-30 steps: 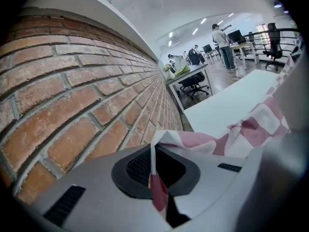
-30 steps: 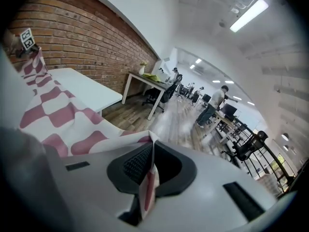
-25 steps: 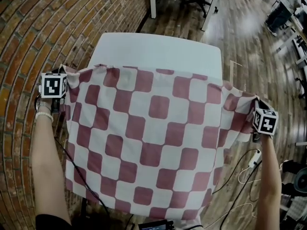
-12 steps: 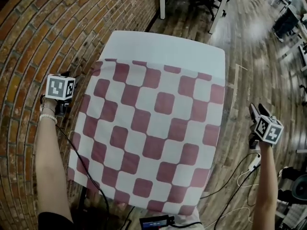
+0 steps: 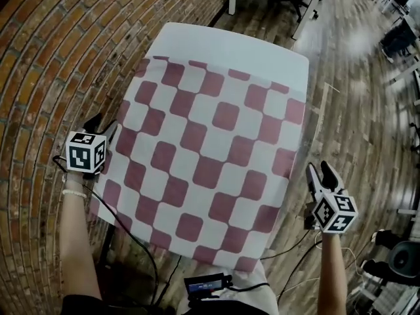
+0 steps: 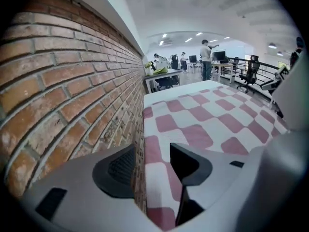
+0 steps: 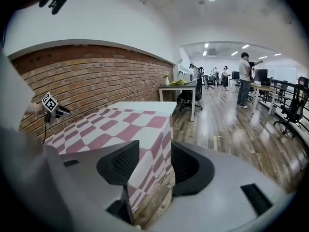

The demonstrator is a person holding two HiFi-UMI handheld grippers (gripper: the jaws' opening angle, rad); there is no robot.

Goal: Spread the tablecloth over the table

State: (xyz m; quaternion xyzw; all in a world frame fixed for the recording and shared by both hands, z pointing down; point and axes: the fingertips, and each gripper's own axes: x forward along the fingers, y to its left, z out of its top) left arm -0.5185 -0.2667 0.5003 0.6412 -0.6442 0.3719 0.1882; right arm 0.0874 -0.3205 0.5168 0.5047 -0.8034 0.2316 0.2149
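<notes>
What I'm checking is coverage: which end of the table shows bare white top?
The far end of the table, away from the person: a white strip lies bare beyond the tablecloth, while the near end is fully under it.

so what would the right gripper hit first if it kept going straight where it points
Probably the tablecloth, where it hangs over the table edge: that fold sits straight ahead between the open fingers of the right gripper, though depth is unclear.

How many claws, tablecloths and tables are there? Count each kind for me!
Claws: 2, the left claw and the right claw
Red-and-white checked tablecloth: 1
White table: 1
Total: 4
</notes>
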